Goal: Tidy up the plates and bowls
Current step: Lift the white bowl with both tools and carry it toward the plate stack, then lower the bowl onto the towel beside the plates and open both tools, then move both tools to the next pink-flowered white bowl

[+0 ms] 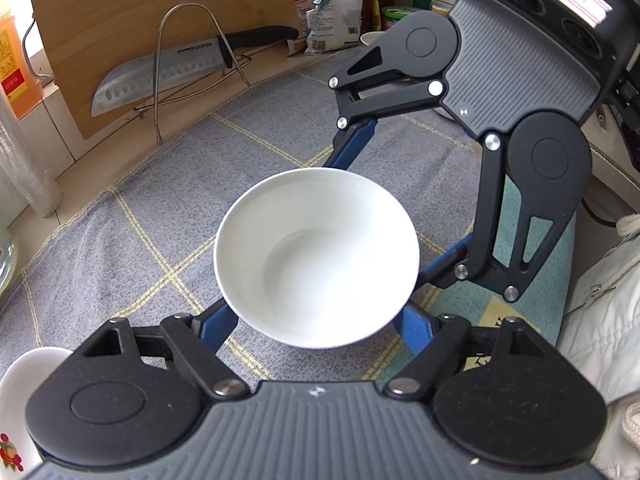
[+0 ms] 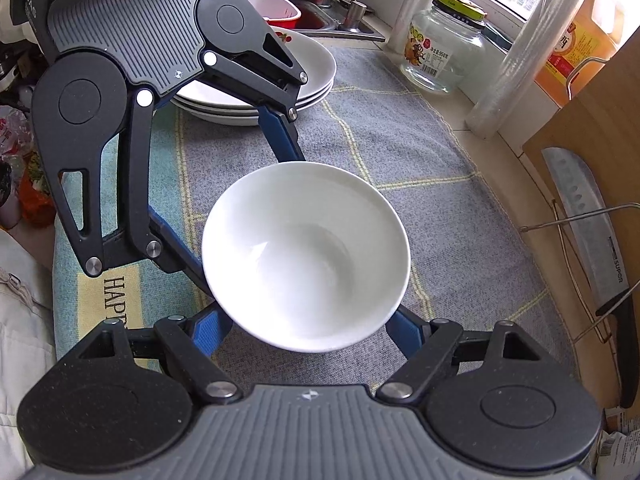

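Note:
A plain white bowl (image 1: 316, 256) sits upright over the grey checked cloth (image 1: 120, 248), and it also shows in the right wrist view (image 2: 306, 256). My left gripper (image 1: 312, 320) has its blue fingers spread around the bowl's near side, tips hidden under the rim. My right gripper (image 2: 304, 320) does the same from the opposite side; it also shows in the left wrist view (image 1: 384, 216). Whether the fingers press on the bowl I cannot tell. A stack of white plates (image 2: 316, 76) lies beyond, at the cloth's far end.
A knife (image 1: 160, 76) rests in a wire rack against a wooden cutting board (image 1: 160, 12). A glass jar (image 2: 440, 52), a film roll (image 2: 516, 60) and an oil bottle (image 2: 580, 32) stand along the window. A sink (image 2: 320, 12) lies behind the plates.

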Motion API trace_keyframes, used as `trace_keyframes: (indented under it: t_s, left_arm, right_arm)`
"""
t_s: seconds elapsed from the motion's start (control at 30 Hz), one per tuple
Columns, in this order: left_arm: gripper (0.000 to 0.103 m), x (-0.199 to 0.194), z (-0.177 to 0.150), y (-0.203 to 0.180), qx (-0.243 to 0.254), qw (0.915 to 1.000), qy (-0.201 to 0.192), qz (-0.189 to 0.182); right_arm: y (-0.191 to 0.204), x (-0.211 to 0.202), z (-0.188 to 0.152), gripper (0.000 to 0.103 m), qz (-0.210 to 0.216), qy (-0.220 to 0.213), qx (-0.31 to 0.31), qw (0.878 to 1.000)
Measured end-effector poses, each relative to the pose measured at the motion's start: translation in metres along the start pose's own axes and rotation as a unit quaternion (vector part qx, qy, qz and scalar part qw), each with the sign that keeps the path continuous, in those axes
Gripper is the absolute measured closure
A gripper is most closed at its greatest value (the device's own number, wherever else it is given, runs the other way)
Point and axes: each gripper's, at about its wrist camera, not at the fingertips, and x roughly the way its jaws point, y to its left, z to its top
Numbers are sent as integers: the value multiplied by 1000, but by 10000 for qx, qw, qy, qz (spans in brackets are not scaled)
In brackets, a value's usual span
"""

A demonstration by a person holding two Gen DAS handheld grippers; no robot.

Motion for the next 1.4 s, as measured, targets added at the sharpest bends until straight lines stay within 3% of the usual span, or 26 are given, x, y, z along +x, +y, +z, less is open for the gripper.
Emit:
trace_keyframes:
  t_s: [0.43,0.5,0.63,1.03,1.17,1.4]
  left_arm:
    - [18,7,1,-4,11,10000,54,-59]
    - [8,6,1,-6,28,10000,35,-83]
    - [4,1,-2,-10,4,9999,-122,-6]
    - [3,-27,-17,-14,-989,9925,-538,470]
    - [3,-35,-18,-23,-1117,9905,-627,503]
    - [2,-42,-1,-39,-1142,9825,-1015,1070]
  right_arm:
    - [0,5,-5,15,29,104,111,9999]
    - [1,4,-6,2,-116,49,60,9999]
    - [0,-1,-8,0,-89,-24,114,9999]
    - [4,-24,-27,0,-323,-239,680,9969]
    - [3,-33,-36,0,-458,-338,1000,9934]
    - [3,-44,-54,0,-1046,-361,1802,9774]
